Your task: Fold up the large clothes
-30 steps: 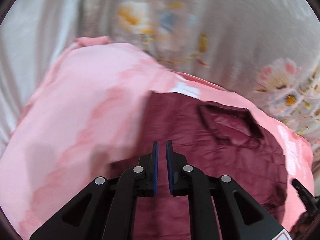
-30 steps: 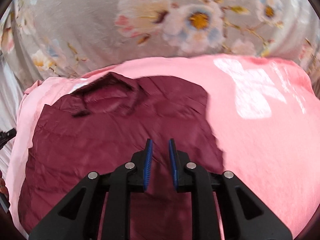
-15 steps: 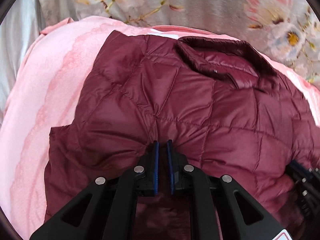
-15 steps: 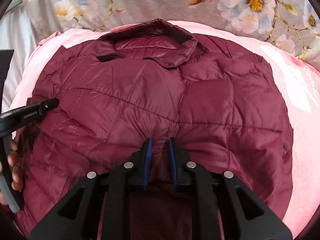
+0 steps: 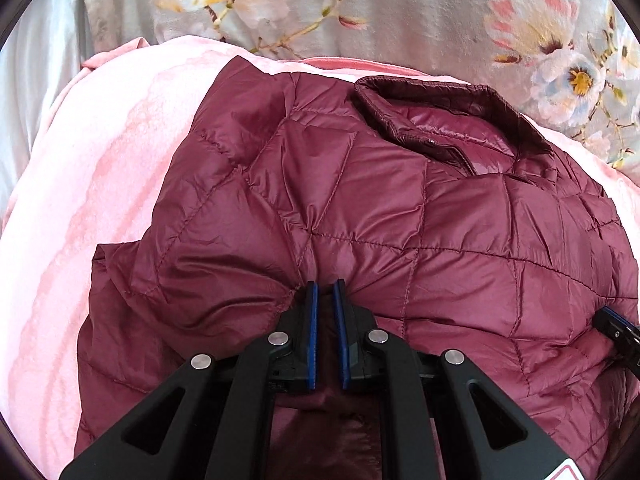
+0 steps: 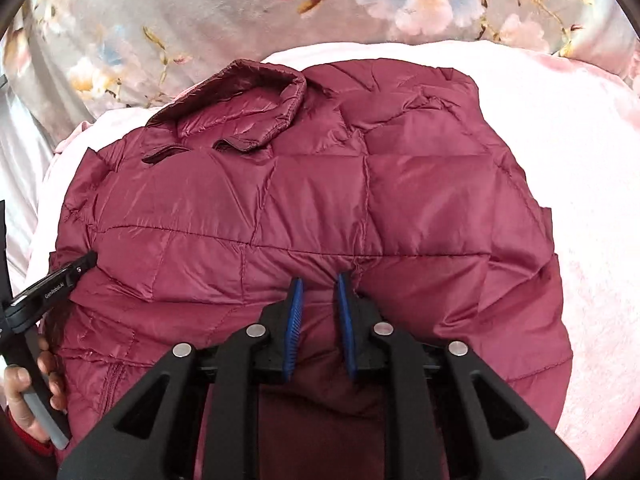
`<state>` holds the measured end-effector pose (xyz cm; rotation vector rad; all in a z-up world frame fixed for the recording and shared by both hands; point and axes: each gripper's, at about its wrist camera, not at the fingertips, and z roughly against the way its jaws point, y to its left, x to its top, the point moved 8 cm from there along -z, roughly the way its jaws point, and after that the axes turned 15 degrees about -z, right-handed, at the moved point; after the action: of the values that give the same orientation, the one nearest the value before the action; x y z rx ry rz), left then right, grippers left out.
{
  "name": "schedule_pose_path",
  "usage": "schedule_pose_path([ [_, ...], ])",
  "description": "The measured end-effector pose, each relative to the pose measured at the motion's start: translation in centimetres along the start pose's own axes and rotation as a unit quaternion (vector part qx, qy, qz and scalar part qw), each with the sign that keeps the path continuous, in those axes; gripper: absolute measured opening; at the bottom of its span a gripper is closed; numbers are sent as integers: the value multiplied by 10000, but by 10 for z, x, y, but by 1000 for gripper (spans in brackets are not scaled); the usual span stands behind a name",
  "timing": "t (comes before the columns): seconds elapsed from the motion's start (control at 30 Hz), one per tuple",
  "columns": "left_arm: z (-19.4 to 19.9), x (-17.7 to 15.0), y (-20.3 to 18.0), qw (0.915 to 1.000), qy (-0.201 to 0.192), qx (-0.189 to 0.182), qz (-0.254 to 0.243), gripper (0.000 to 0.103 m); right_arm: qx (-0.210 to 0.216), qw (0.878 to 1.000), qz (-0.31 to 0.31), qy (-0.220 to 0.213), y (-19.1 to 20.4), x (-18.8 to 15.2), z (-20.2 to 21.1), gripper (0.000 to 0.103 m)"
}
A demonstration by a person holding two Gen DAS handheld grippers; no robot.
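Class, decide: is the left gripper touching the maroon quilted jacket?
Touching. In the left wrist view, the left gripper has its jaws nearly closed on a fold of the maroon quilted jacket, with fabric puckering around them.

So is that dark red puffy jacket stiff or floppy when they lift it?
Probably floppy: the jacket bunches into creases where the left gripper and right gripper pinch it. Its puffy quilting suggests it is light. The shiny fabric may slip.

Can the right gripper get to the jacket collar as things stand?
Probably not yet: the right gripper is shut on the jacket fold. The collar lies uncovered ahead, so the path looks free once it lets go.
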<state>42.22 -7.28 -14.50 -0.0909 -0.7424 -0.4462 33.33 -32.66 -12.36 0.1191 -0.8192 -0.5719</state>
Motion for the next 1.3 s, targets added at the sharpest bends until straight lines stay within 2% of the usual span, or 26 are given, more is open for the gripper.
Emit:
schedule_pose_path([
  [0.07, 4, 3, 2, 9999, 73, -68, 38, 12, 17, 10000, -9, 56, 3, 3, 4, 17],
  [0.13, 8, 7, 6, 9993, 148, -275, 210, 14, 293, 9993, -214, 87, 6, 12, 13, 19],
  [0.17, 13, 15, 10, 9977, 116, -503, 442, 21, 459, 9983, -352, 51, 8, 21, 20, 22],
  [0.23, 19, 30, 16, 9941, -9, -774, 755, 33, 649, 9965, -519, -41, 14, 38, 26, 39],
  [0.27, 22, 42, 20, 9914, -86, -921, 930, 42, 745, 9955, -585, -55, 18, 45, 27, 42],
  [0.37, 25, 65, 33, 9850, -309, -1066, 1318, 56, 879, 9942, -613, -134, 30, 59, 28, 44],
  [0.43, 16, 78, 49, 9833, -332, -905, 1544, 57, 756, 9960, -391, -280, 40, 65, 28, 44],
  [0.5, -2, 82, 68, 9811, -155, -704, 1794, 57, 392, 9981, -60, -470, 46, 68, 22, 44],
  [0.67, -45, 67, 108, 9728, 335, -348, 2264, 54, -271, 9988, -53, -413, 15, 62, -8, 43],
  [0.73, -54, 62, 114, 9743, 407, -229, 2204, 54, -447, 9985, -124, -280, -2, 56, -22, 42],
  [0.8, -57, 57, 116, 9787, 356, -104, 2018, 55, -362, 9990, -137, -220, -9, 48, -31, 41],
  [0.87, -57, 56, 114, 9837, 278, 72, 1774, 55, -428, 9987, -48, -271, -9, 47, -30, 41],
  [0.97, -43, 58, 109, 9854, 267, 281, 1661, 54, -534, 9981, -57, -312, -6, 49, -23, 42],
  [1.0, -32, 62, 104, 9854, 157, 196, 1686, 54, -410, 9985, -165, -329, -3, 52, -18, 43],
  [1.07, -8, 75, 88, 9860, -158, -144, 1653, 54, 122, 9985, -425, -321, 11, 59, -5, 43],
  [1.17, 10, 98, 58, 9870, -387, -589, 1447, 55, 671, 9956, -606, -235, 35, 72, -2, 44],
  [1.23, 10, 112, 30, 9839, -329, -1133, 1344, 59, 1050, 9912, -808, -41, 51, 79, -10, 47],
  [1.3, -3, 120, 11, 9793, -172, -1426, 1426, 59, 1254, 9857, -1123, 78, 56, 85, -24, 47],
])
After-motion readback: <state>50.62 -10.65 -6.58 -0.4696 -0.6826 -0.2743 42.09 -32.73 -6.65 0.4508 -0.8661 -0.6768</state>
